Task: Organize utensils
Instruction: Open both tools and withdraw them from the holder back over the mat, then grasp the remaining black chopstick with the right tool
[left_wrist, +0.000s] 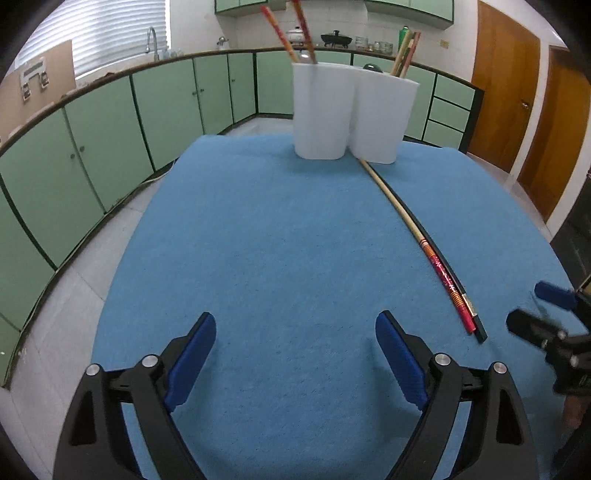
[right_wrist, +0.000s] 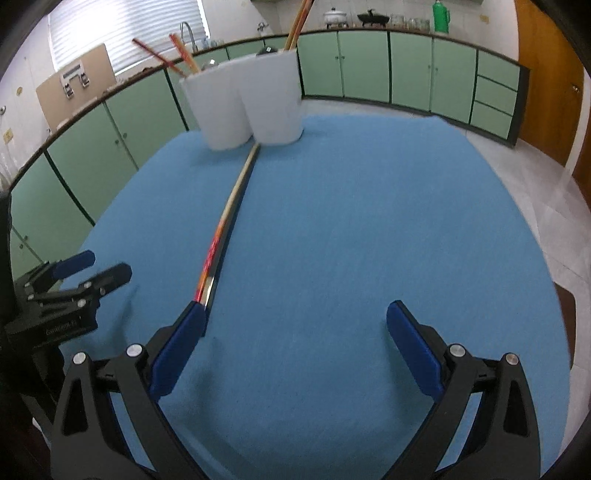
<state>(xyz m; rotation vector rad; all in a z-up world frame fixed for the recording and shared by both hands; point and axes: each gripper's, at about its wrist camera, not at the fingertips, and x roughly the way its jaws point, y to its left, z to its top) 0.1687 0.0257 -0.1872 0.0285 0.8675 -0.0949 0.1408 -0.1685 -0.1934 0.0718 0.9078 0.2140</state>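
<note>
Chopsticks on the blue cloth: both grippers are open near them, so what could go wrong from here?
1. The two chopsticks lie pressed together, so a pinch by the right gripper may lift only one or flick the other away.
2. Their far tips reach the base of the white holder; pushing them forward could nudge or tip it.
3. The left gripper sits close beside the right; both reaching in might collide.

blue cloth (left_wrist: 258, 221); white holder (left_wrist: 351, 114); red-patterned chopstick (left_wrist: 447, 280) beside a black one (left_wrist: 456, 282); green cabinets (left_wrist: 110, 136)
</note>
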